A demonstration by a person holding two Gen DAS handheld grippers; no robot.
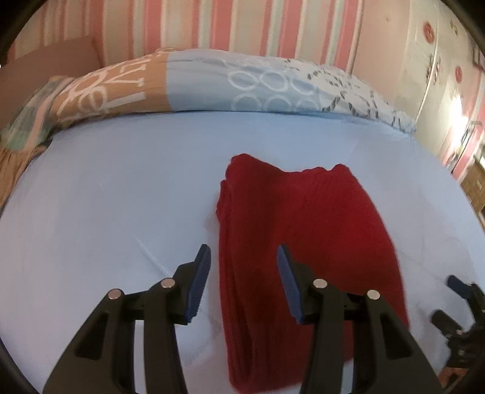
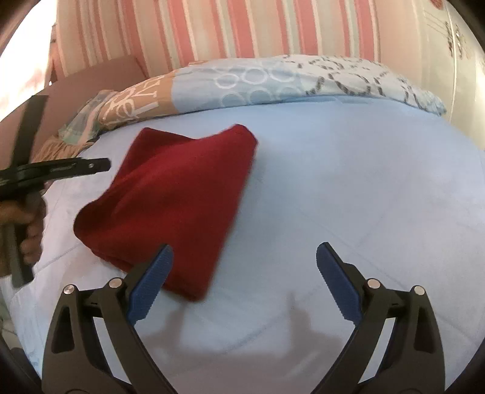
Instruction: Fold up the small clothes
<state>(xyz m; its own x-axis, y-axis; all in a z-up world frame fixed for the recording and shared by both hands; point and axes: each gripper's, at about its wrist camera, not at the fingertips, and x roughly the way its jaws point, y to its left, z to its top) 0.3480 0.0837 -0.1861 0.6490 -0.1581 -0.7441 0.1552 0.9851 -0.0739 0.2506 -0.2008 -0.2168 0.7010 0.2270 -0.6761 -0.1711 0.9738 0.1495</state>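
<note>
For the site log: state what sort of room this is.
Most likely a bedroom: a red knit garment lies on a bed's light blue sheet, a patterned pillow at its far end, pink striped wallpaper behind.

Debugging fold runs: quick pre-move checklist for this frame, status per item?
1. Red cloth lying flat on the blue sheet, already folded: ok.
2. Left gripper open with nothing between its pads, over the cloth's left edge: ok.
3. Right gripper wide open, nothing held: ok.
4. Right gripper lined up on the cloth: not ok; only its left finger overlaps the near corner.
5. Nothing else on the sheet around the cloth; duvet lies well behind: ok.
6. Cloth edges aligned: cannot tell, both views are blurred.
</note>
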